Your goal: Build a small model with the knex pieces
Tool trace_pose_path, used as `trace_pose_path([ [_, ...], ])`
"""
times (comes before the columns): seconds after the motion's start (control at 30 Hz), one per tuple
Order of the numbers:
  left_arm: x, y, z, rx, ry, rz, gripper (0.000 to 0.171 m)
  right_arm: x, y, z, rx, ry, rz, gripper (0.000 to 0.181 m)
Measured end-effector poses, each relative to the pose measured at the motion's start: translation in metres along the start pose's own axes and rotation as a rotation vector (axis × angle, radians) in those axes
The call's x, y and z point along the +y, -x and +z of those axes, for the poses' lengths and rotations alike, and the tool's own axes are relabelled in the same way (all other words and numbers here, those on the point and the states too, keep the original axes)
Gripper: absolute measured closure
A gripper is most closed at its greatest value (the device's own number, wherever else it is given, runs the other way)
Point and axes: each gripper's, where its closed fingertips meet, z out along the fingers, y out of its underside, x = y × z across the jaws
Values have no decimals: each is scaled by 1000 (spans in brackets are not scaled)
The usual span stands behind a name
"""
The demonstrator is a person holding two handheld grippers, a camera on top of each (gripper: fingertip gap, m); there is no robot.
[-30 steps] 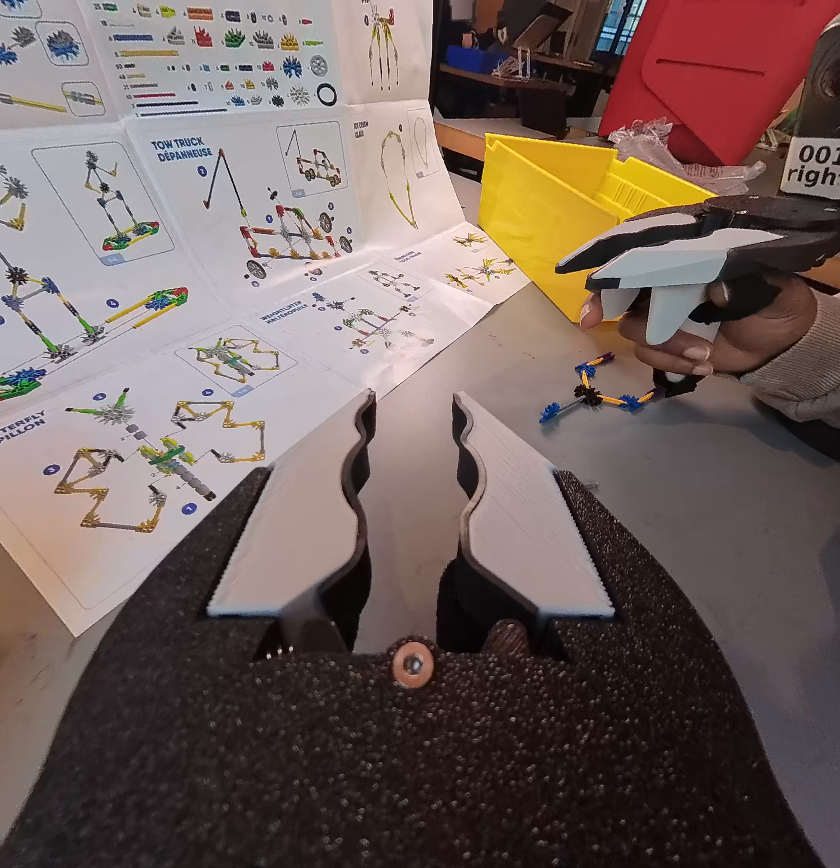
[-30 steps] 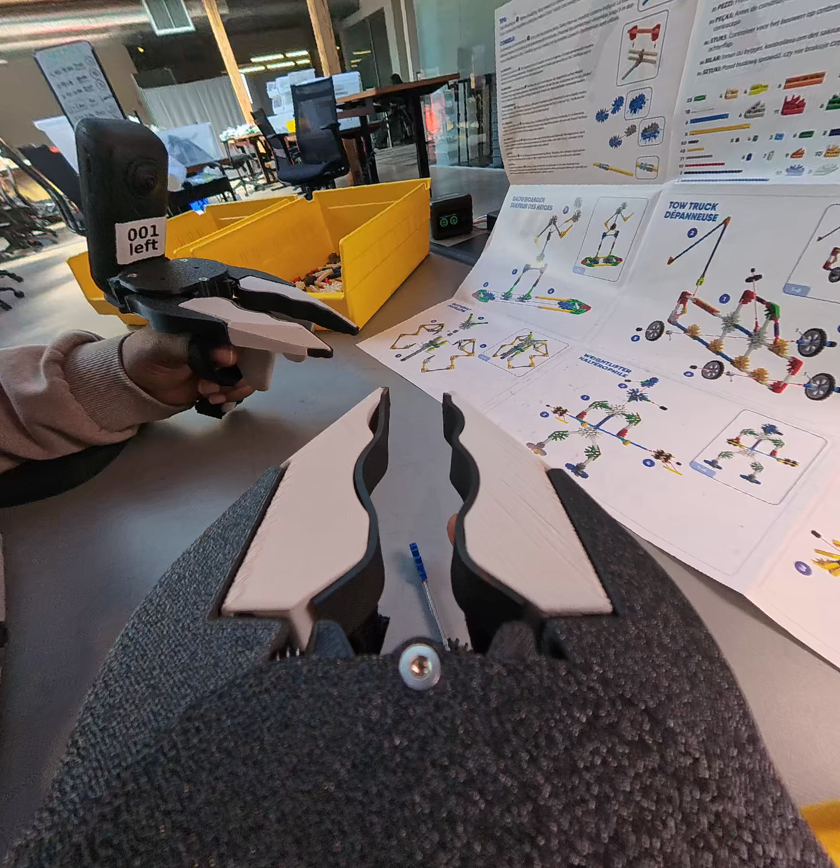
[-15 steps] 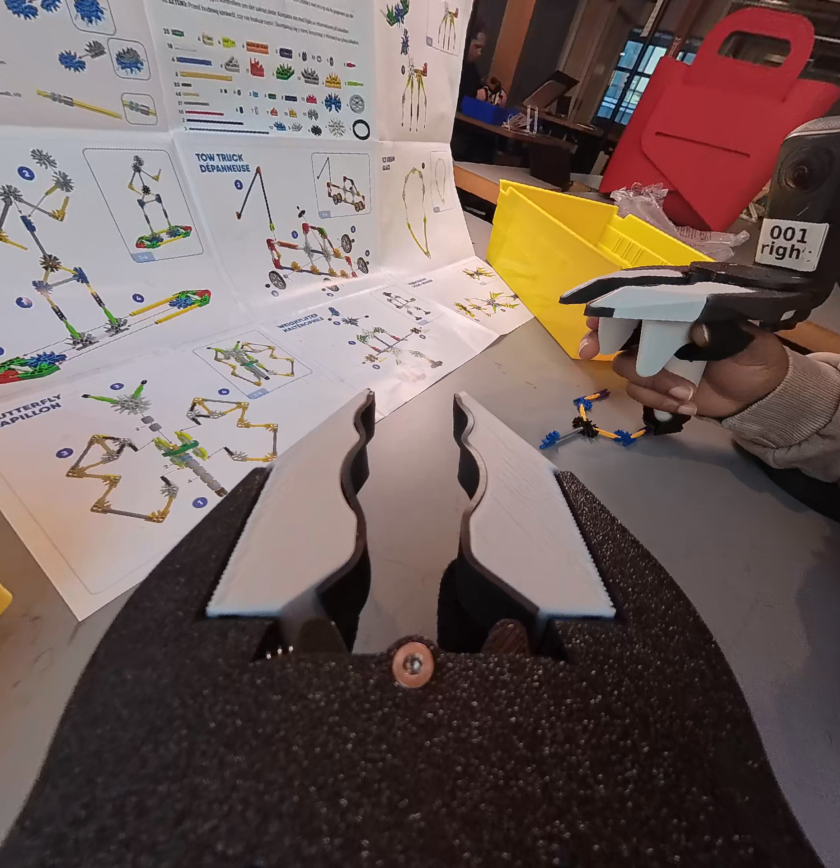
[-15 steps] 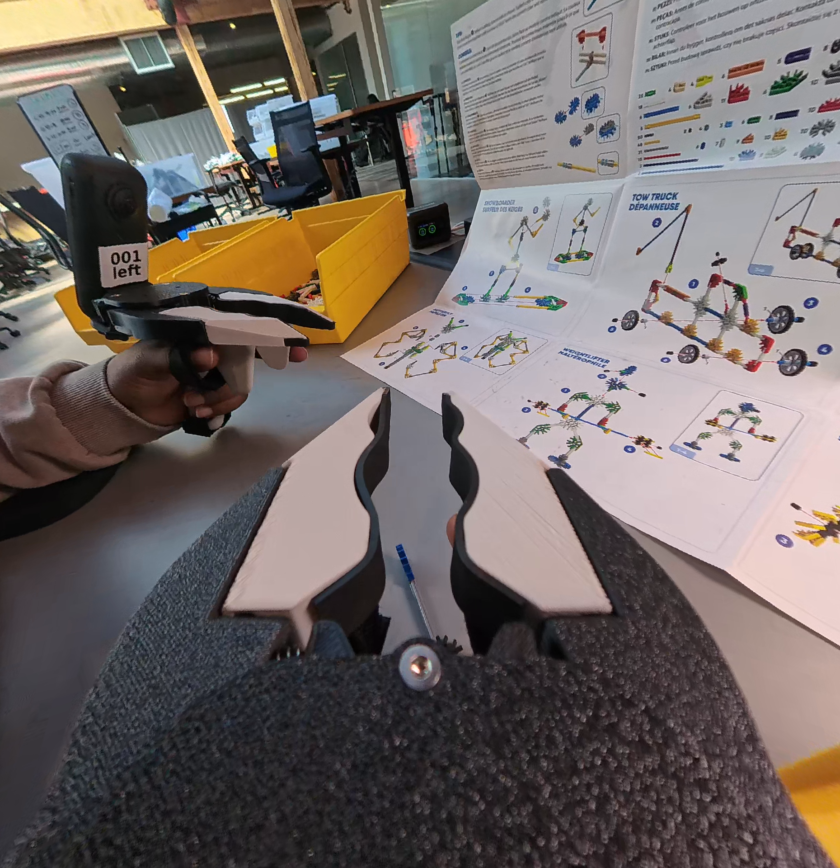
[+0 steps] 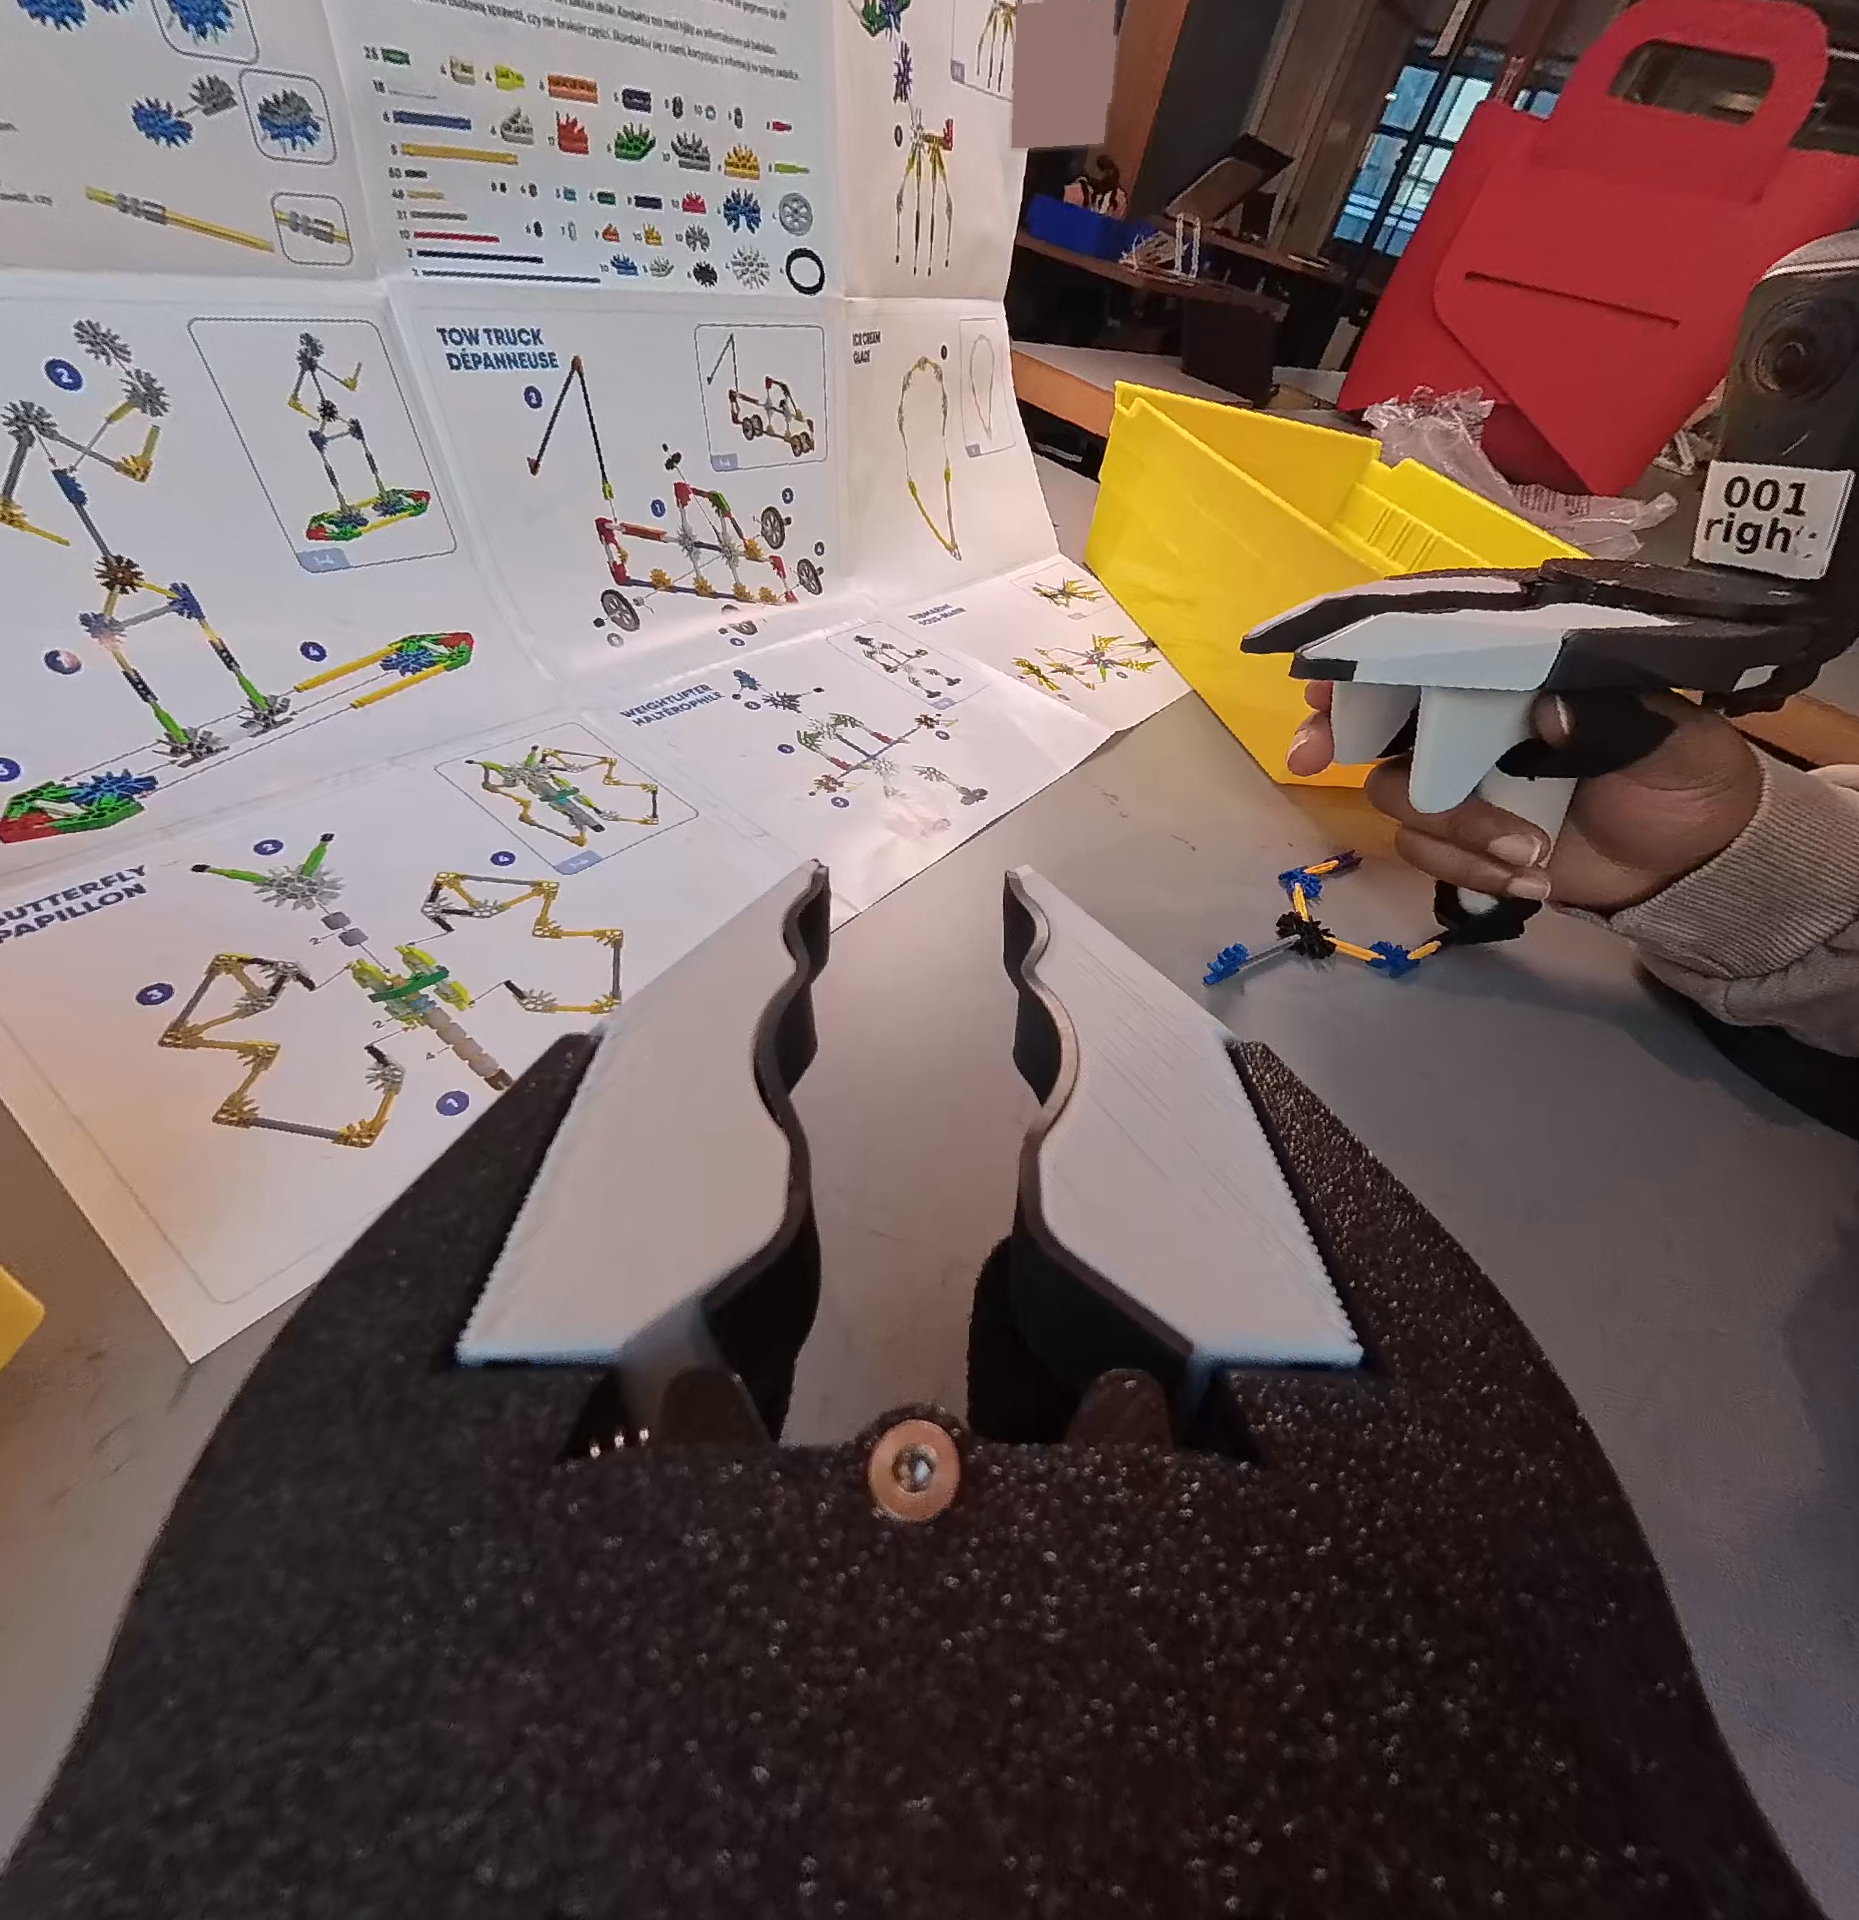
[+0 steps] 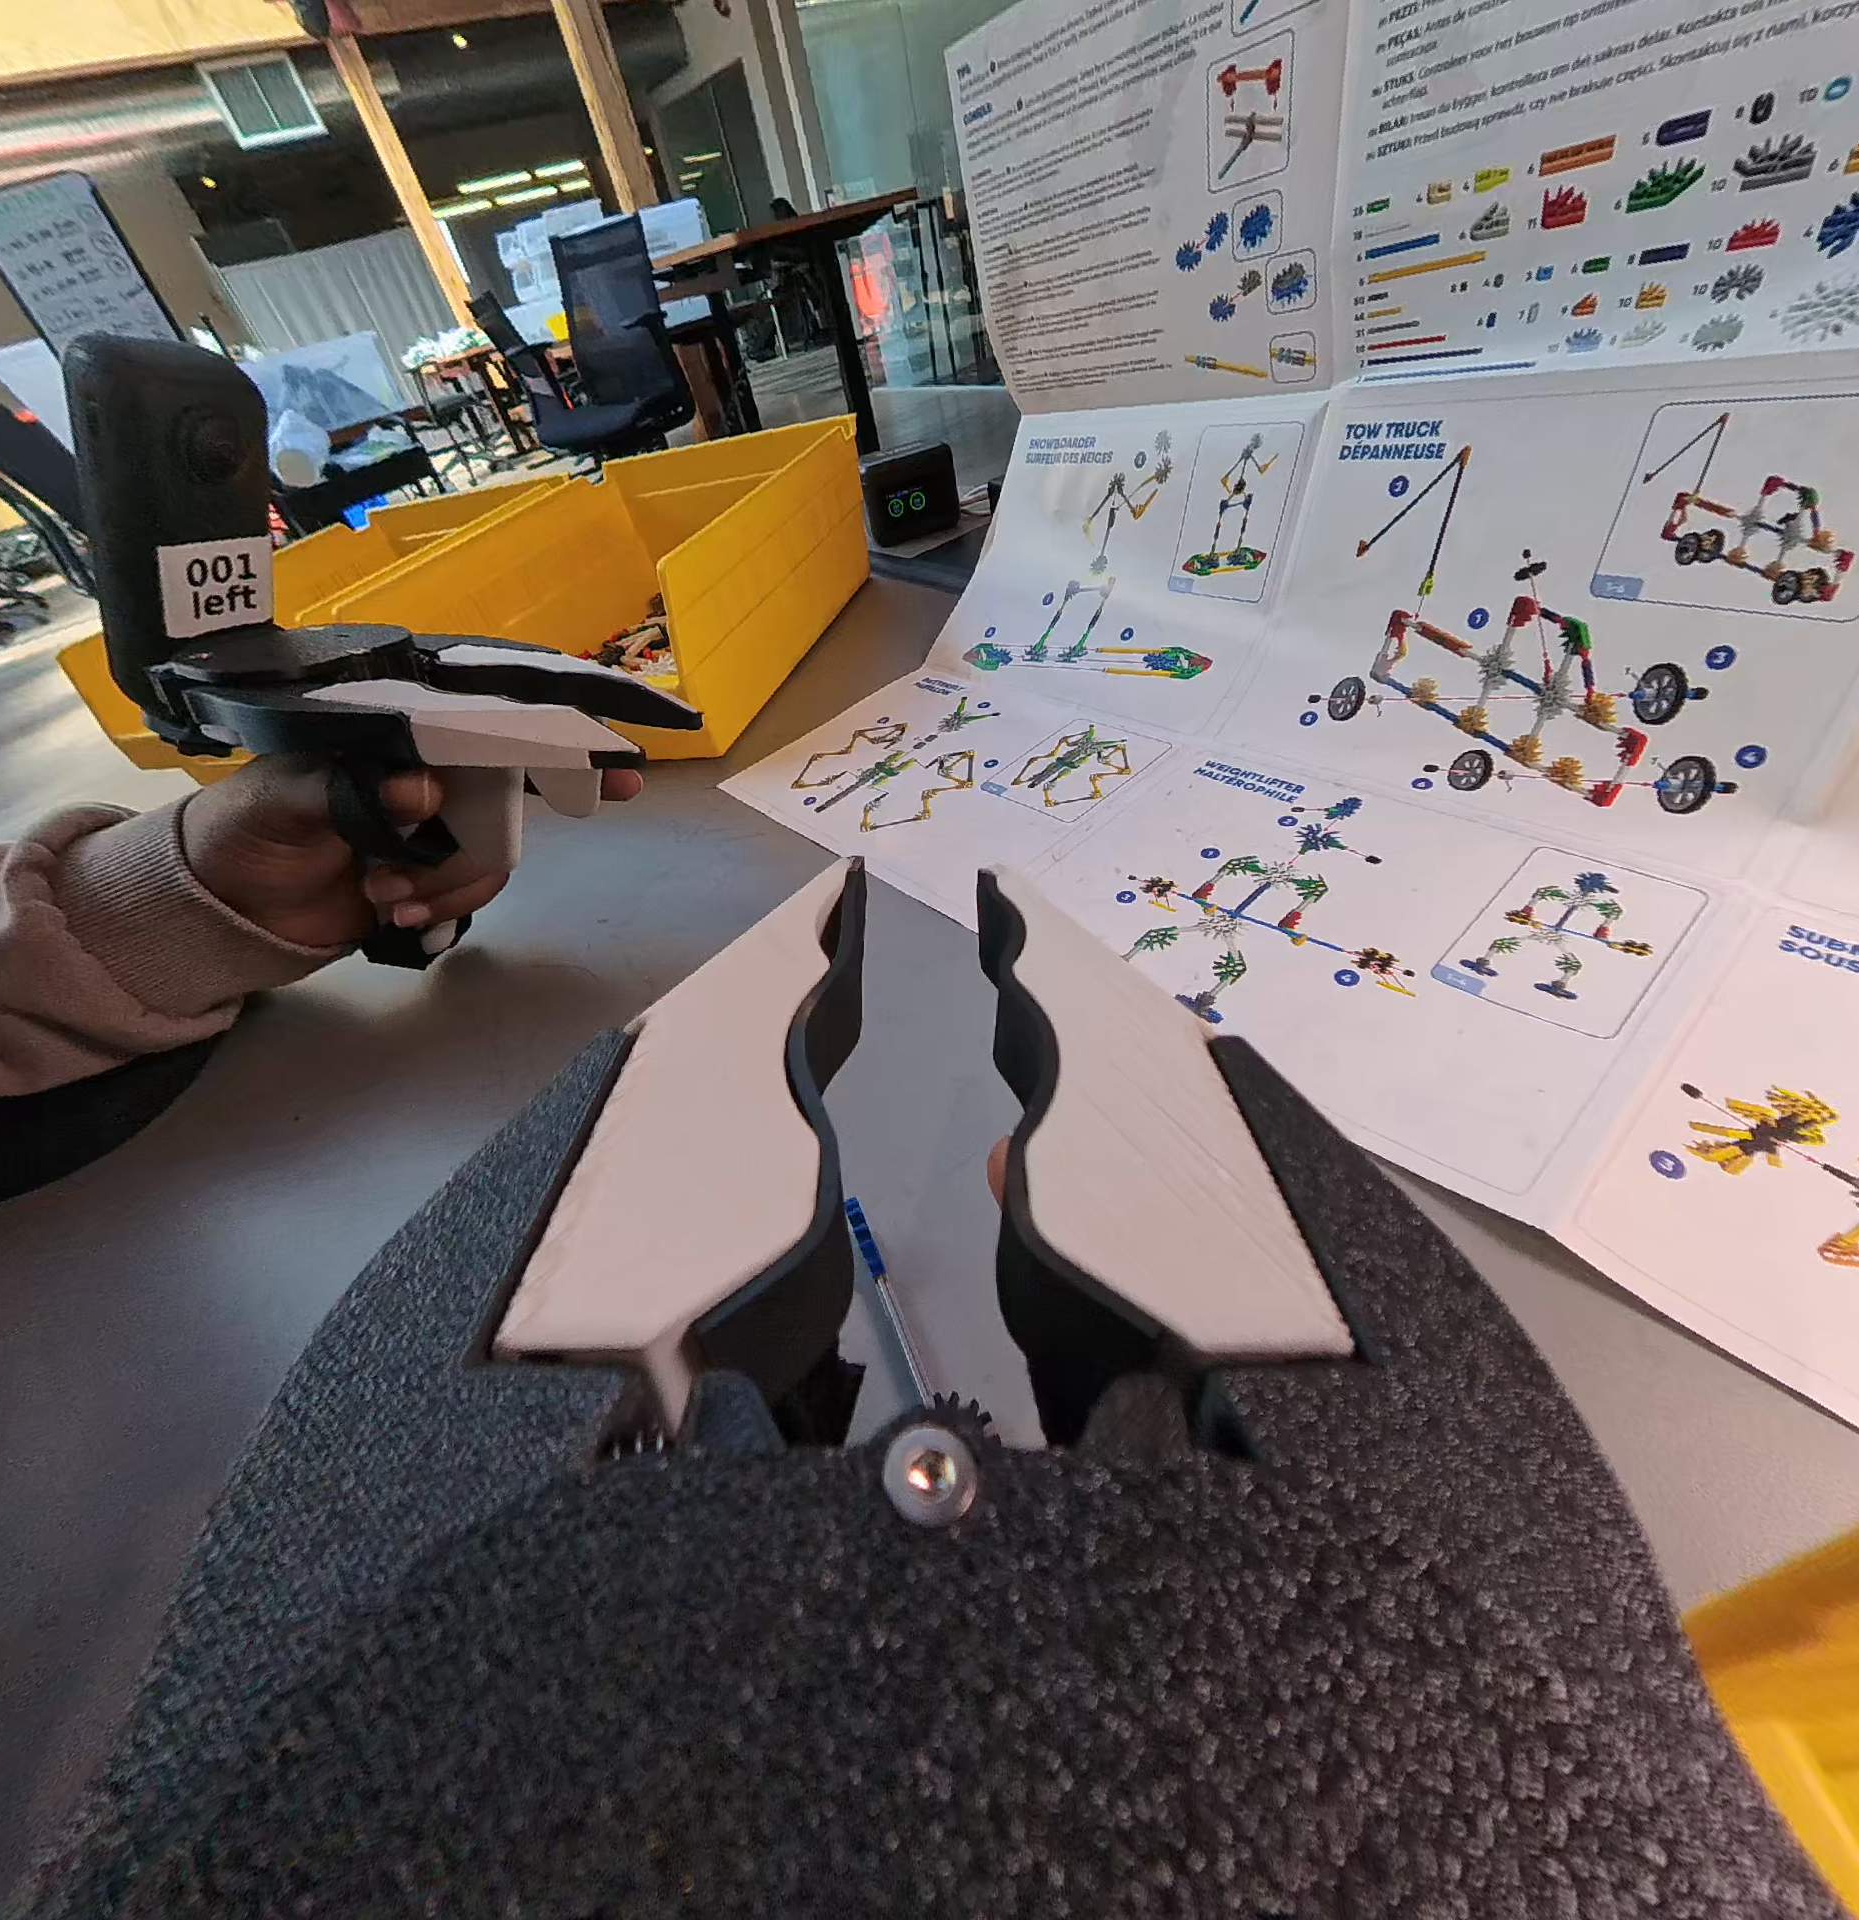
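Here: left claw (image 5: pixel 914 904) parted, empty, above bare grey counter (image 5: pixel 1527 1195). Right claw (image 6: pixel 920 894) parted, empty, hovering directly over small rod-and-connector piece (image 5: pixel 1320 935), grey rod running roughly along fingers. Left well apart; instruction sheet (image 5: pixel 592 623) beyond.

Left gripper (image 5: pixel 914 894): pale grey fingers, black inner pads, speckled black body
Right gripper (image 6: pixel 920 883): off-white fingers, black pads, grey flecked body
Rod assembly (image 5: pixel 1320 930): blue, yellow, black connector
Instruction sheet (image 5: pixel 551 644): white, multicoloured diagrams
Bins (image 6: pixel 738 561): yellow
Bag (image 5: pixel 1631 260): red
Table (image 5: pixel 1527 1195): plain grey
Sleeve (image 6: pixel 83 935): beige ribbed knit
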Motion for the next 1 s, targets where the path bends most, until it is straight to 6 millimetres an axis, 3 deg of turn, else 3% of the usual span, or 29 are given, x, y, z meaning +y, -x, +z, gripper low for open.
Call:
trace_pose_path([
  [0.6, 4, 3, 1, 8, 19, -20, 138, 5, -4, 2, -6, 19, 38, 161],
  [1.0, 5, 3, 1, 6, 22, -15, 138, -7, 2, -3, 3, -27, -22, 161],
])
